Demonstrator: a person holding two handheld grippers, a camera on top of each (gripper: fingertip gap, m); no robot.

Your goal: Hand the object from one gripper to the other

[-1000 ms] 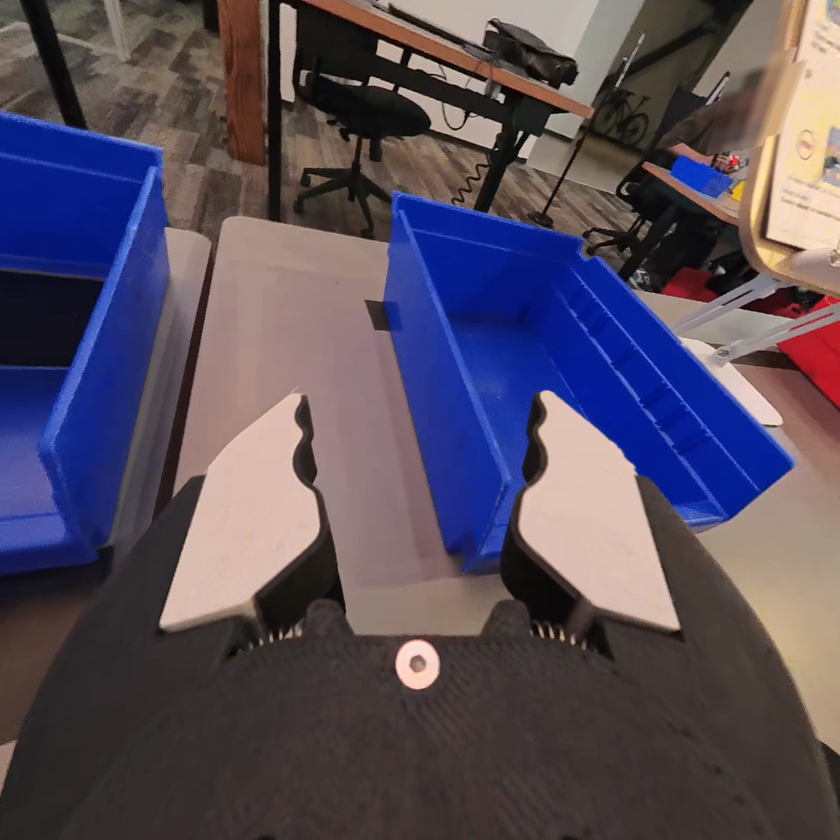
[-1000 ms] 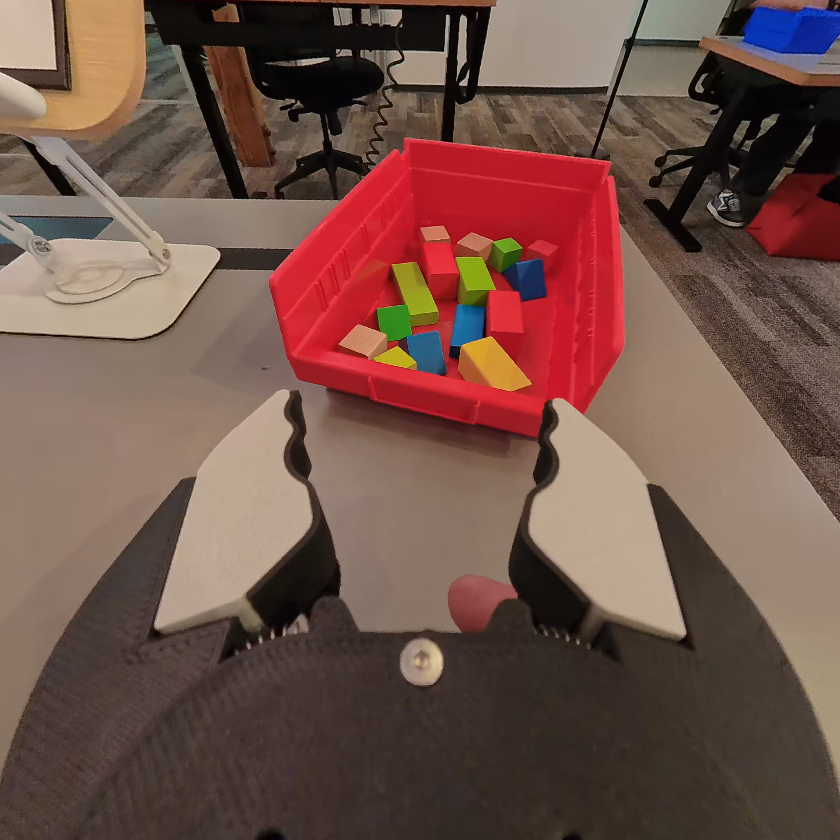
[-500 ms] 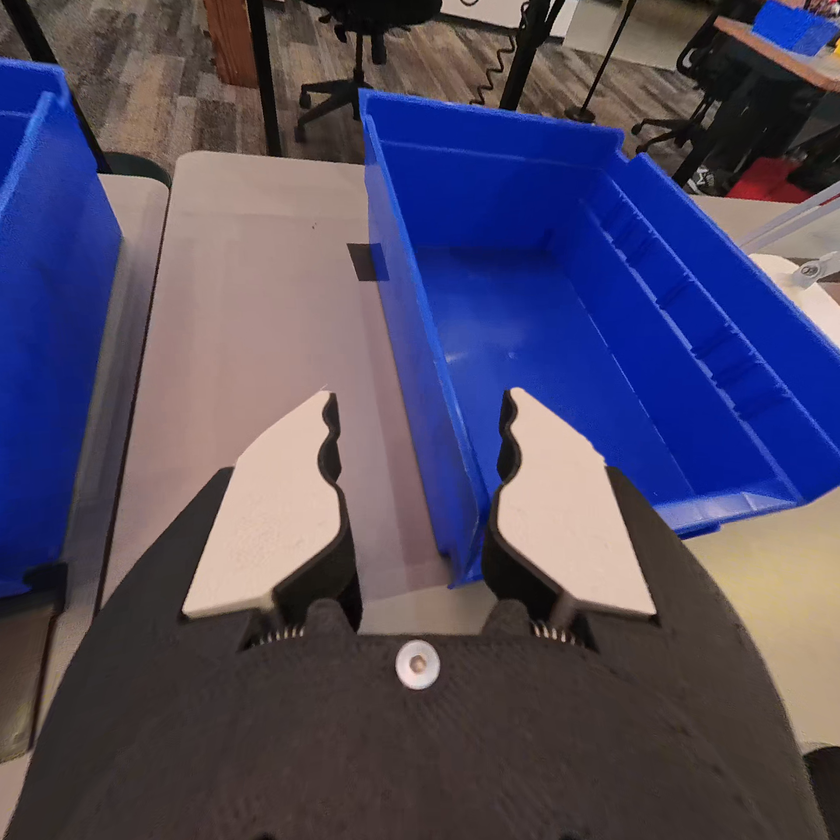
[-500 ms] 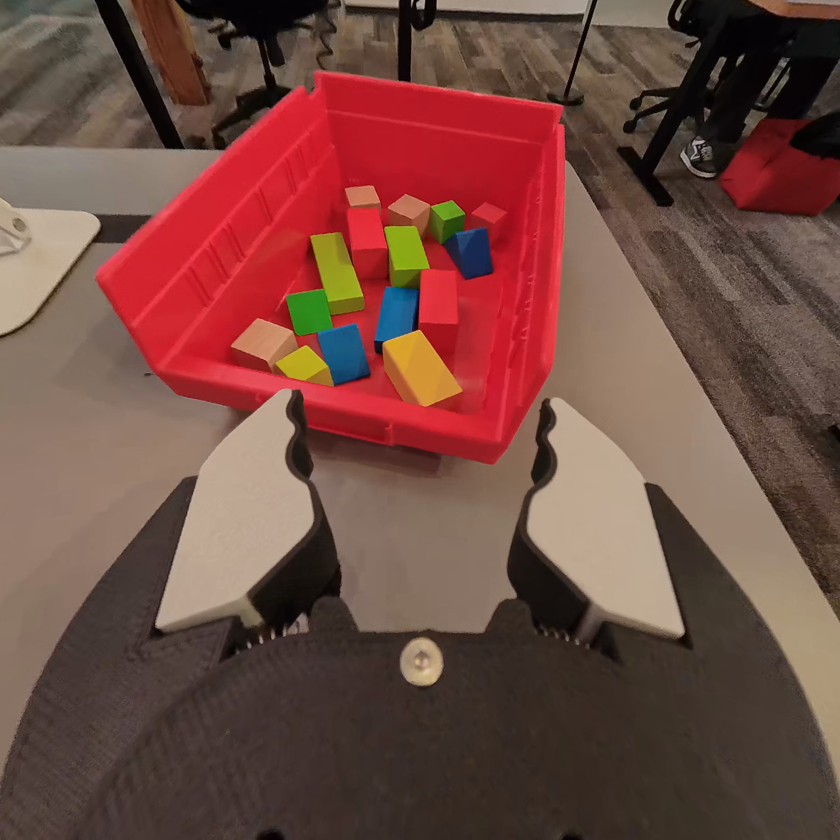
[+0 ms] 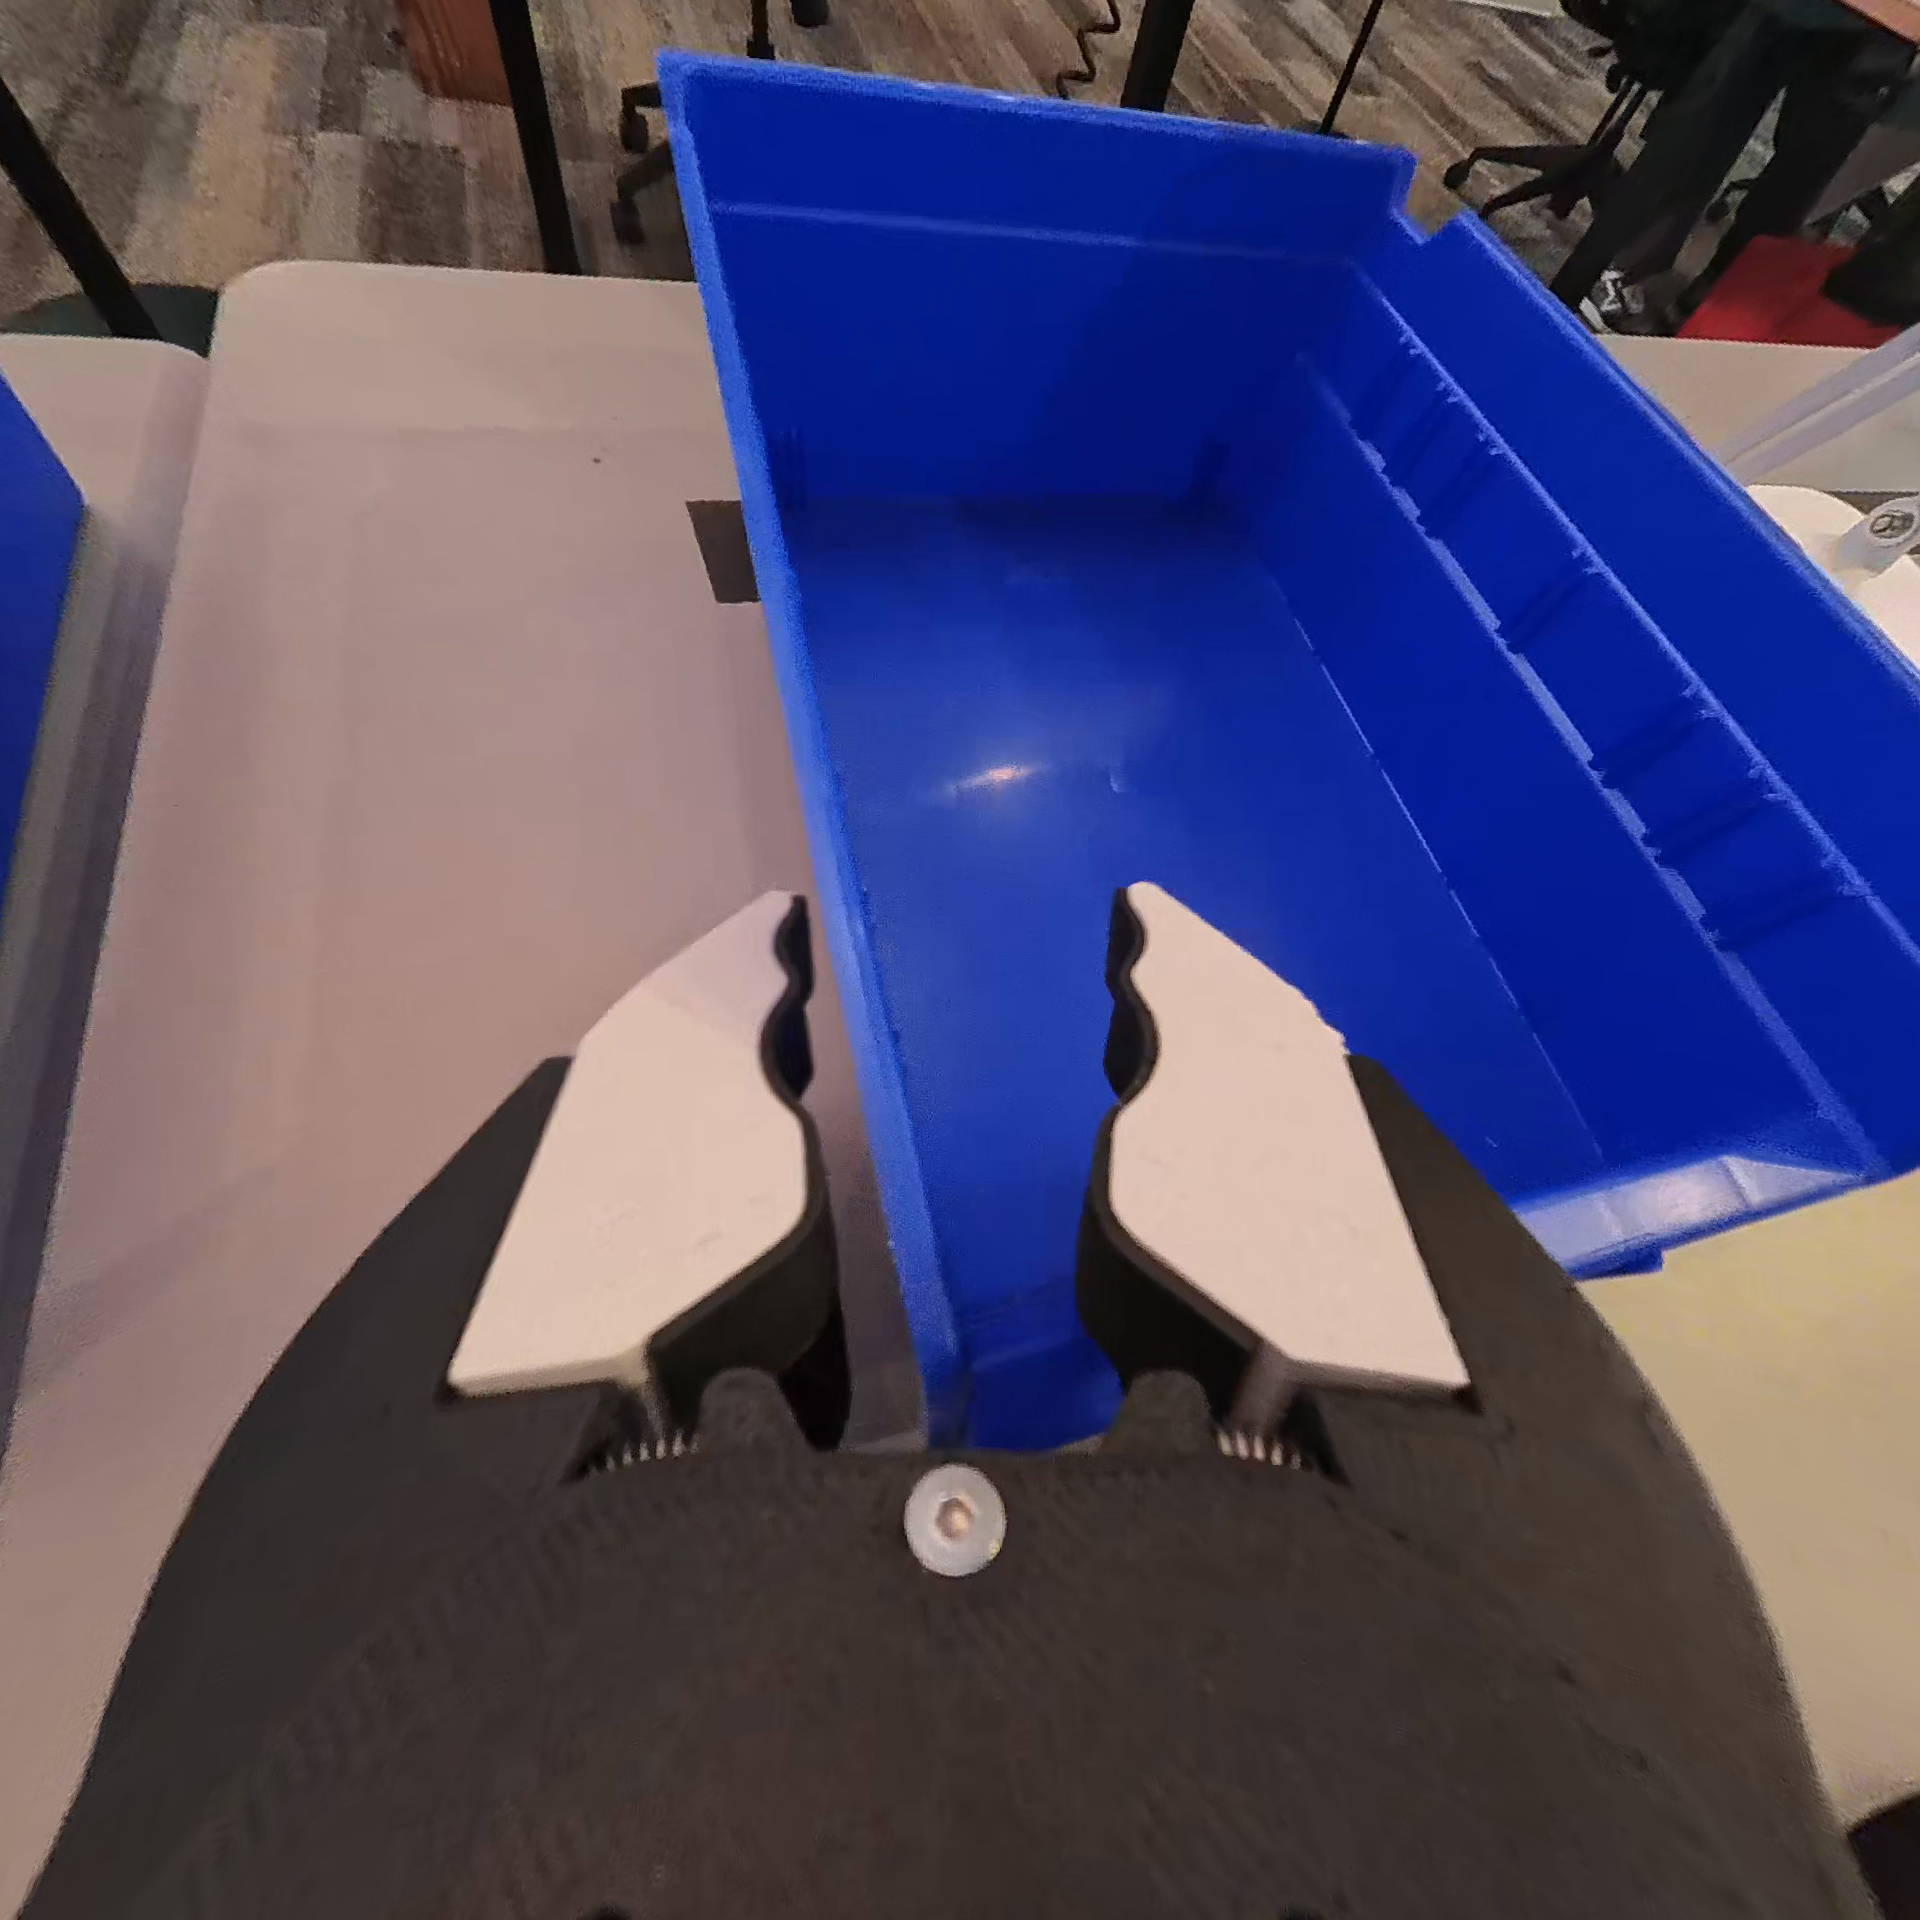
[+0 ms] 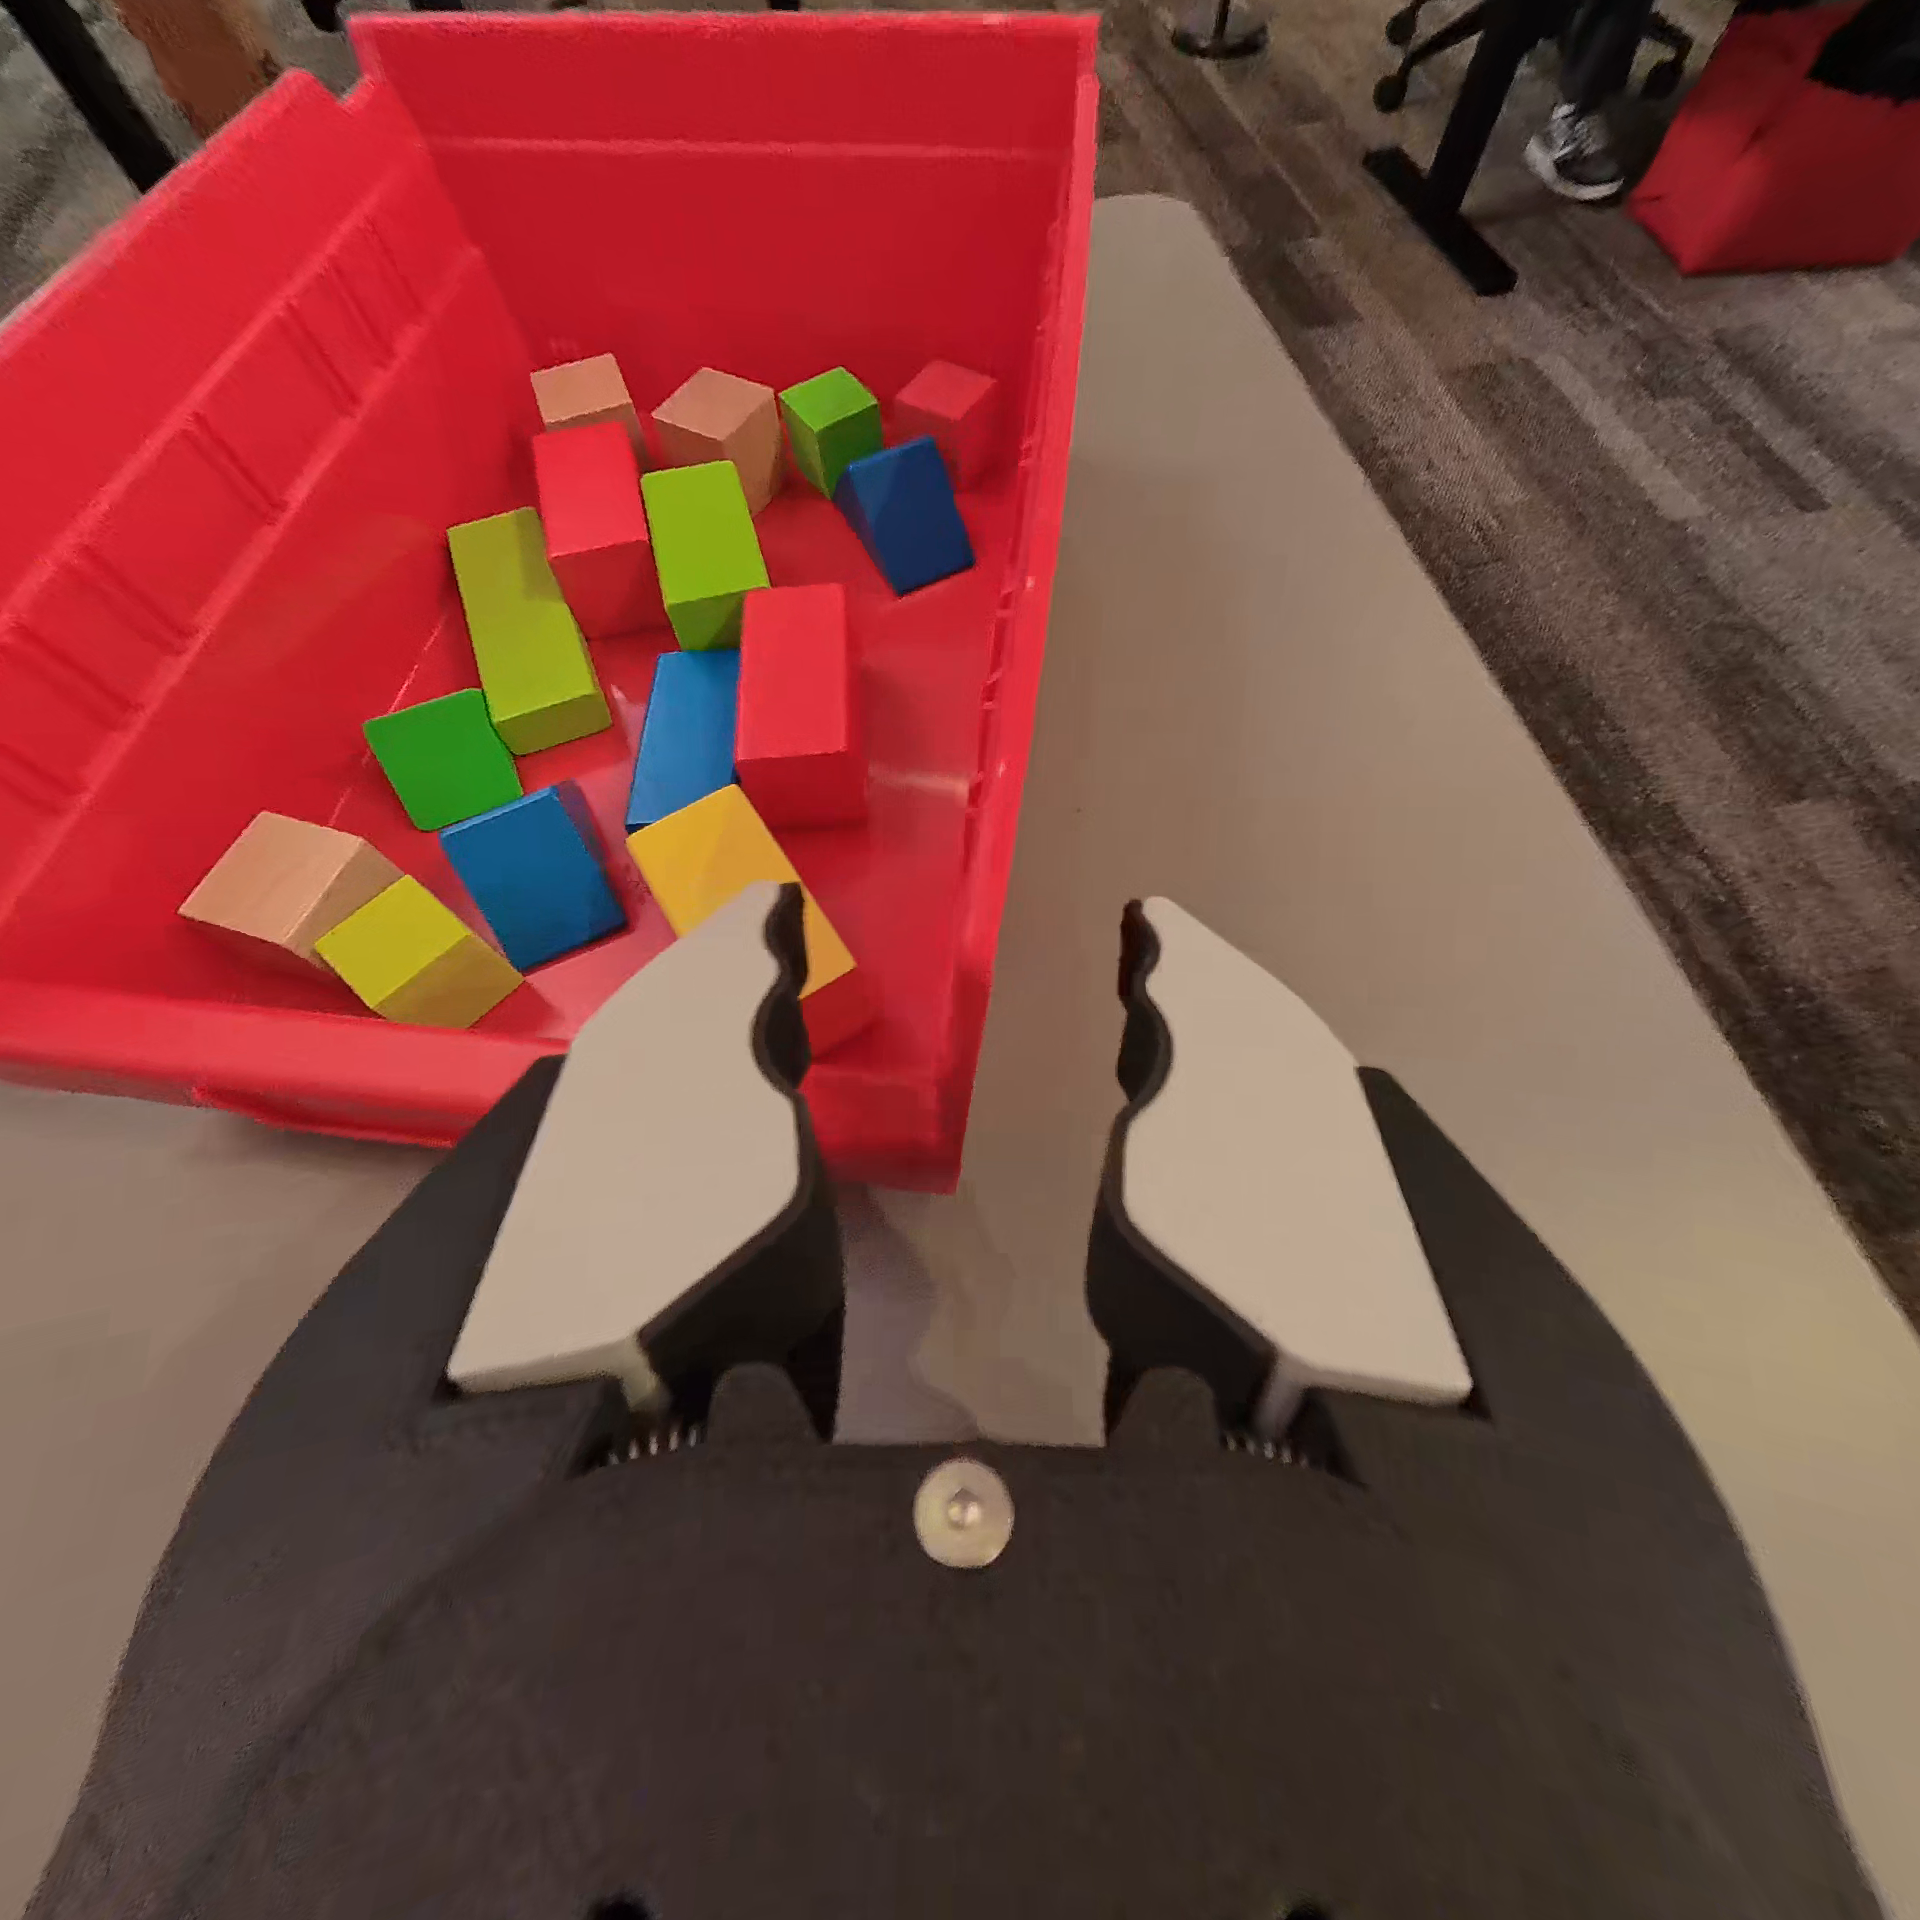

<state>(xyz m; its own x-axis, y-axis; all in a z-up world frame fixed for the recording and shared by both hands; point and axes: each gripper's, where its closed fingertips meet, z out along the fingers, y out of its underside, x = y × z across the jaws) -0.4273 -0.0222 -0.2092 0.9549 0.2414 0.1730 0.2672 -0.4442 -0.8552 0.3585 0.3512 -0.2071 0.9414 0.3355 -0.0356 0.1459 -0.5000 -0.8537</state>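
Note:
In the right wrist view a red bin (image 6: pixel 727 156) holds several wooden blocks: a yellow wedge (image 6: pixel 717 862), a red block (image 6: pixel 800 707), blue blocks (image 6: pixel 530 873) and green ones (image 6: pixel 525 634). My right gripper (image 6: pixel 961 914) is open and empty above the bin's near right corner, its left fingertip (image 6: pixel 758 914) over the yellow wedge. In the left wrist view a blue bin (image 5: pixel 1091 727) stands empty. My left gripper (image 5: pixel 961 904) is open and empty, straddling the bin's left wall near its front.
Both bins stand on a grey table (image 5: pixel 416 727). A second blue bin (image 5: pixel 31 623) shows at the left edge of the left wrist view. The table's right edge (image 6: pixel 1455 644) drops to a carpeted floor. Office chairs and desk legs stand behind.
Both grippers have moved forward and down toward their bins and both jaws have narrowed with nothing between them. The right gripper has shifted toward the red bin's right corner.

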